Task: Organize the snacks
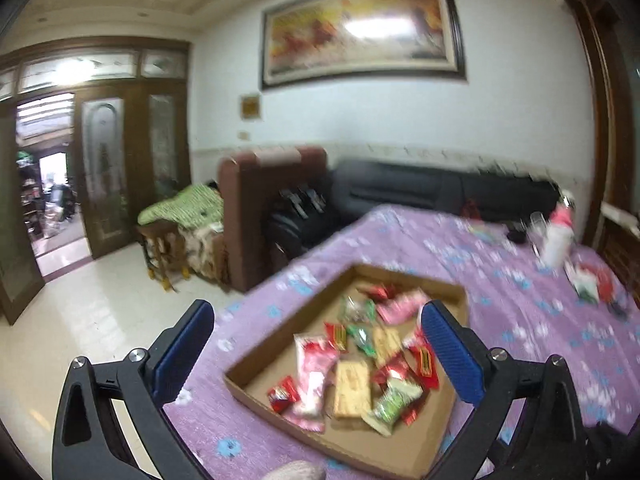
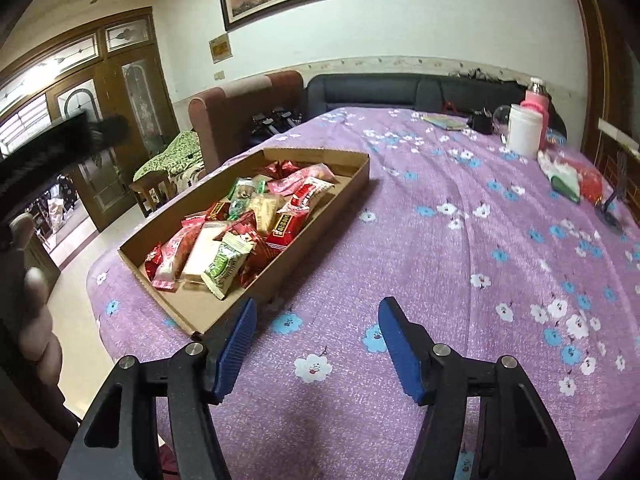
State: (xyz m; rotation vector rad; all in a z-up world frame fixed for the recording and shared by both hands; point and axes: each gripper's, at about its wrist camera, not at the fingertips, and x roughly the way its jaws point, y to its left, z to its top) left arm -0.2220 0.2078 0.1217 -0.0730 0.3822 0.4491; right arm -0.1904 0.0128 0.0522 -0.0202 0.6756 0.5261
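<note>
In the left wrist view, the left gripper (image 1: 318,334) hangs above the near end of a shallow cardboard tray (image 1: 400,446) that lies on the table (image 1: 520,320) under a purple flowered cloth. Its blue pads stand wide apart with nothing pressed between them; the tray only shows through the gap below. The snacks (image 1: 360,364) lie heaped inside the tray: red, pink, green and pale wrappers, blurred in this view. Farther back on the table a white jar (image 1: 556,246) stands near the right edge. Beyond the table a dark sofa (image 1: 420,192) runs along the wall under a framed painting (image 1: 362,32).

In the right wrist view, the right gripper (image 2: 318,318) hovers over bare cloth just to the right of the tray's (image 2: 192,308) near corner. Its jaws are partly spread and hold nothing. The snacks (image 2: 240,228) fill the middle and far part of the tray, a green packet (image 2: 225,266) foremost among them. The white jar (image 2: 525,128) stands at the far right of the table (image 2: 440,240), with a pink bottle (image 2: 538,98) just behind it. A person's fingers (image 2: 34,312) show at the left edge.
</note>
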